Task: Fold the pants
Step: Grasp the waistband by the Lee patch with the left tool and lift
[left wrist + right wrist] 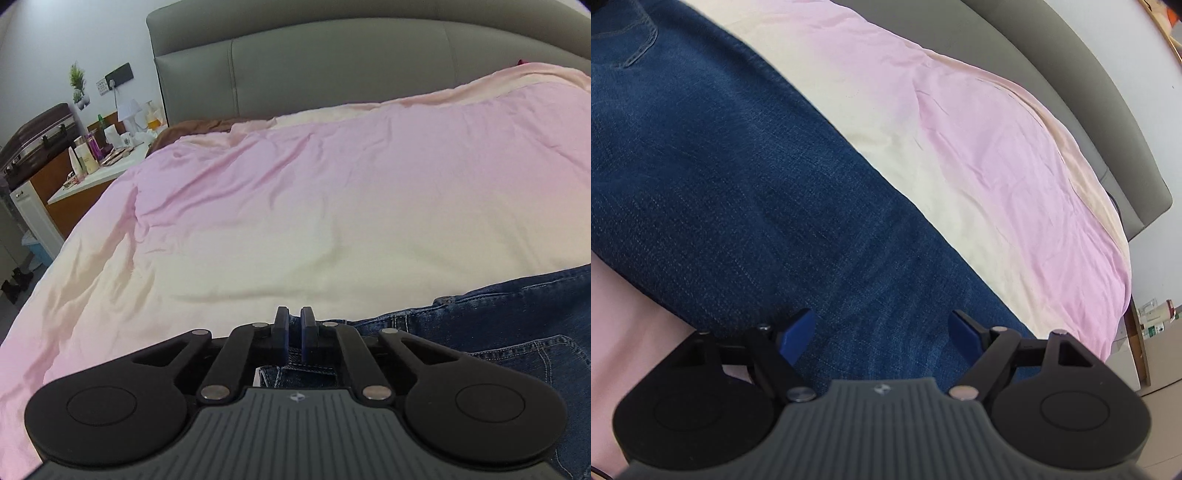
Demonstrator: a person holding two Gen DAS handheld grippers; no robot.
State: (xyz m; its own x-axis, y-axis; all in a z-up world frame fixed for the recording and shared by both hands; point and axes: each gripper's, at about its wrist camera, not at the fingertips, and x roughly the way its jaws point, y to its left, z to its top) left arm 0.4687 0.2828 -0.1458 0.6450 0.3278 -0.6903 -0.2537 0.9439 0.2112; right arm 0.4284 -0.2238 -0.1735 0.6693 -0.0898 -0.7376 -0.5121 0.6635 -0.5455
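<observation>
Left wrist view: my left gripper point(294, 328) has its jaws pinched nearly together on the waistband edge of the jeans point(498, 332), denim showing between the pads. The jeans lie flat on the pink-and-cream duvet point(295, 184), waist at my left hand, stretching off to the right.

Right wrist view: my right gripper point(882, 334) stands with jaws wide, nothing between them, hovering just over the leg of the jeans point(738, 184). The leg's long axis runs diagonally from upper left down to lower right, passing under the jaws.

Judgement: left has its hold; right needs to drop onto the leg edge and pinch before any fold.
</observation>
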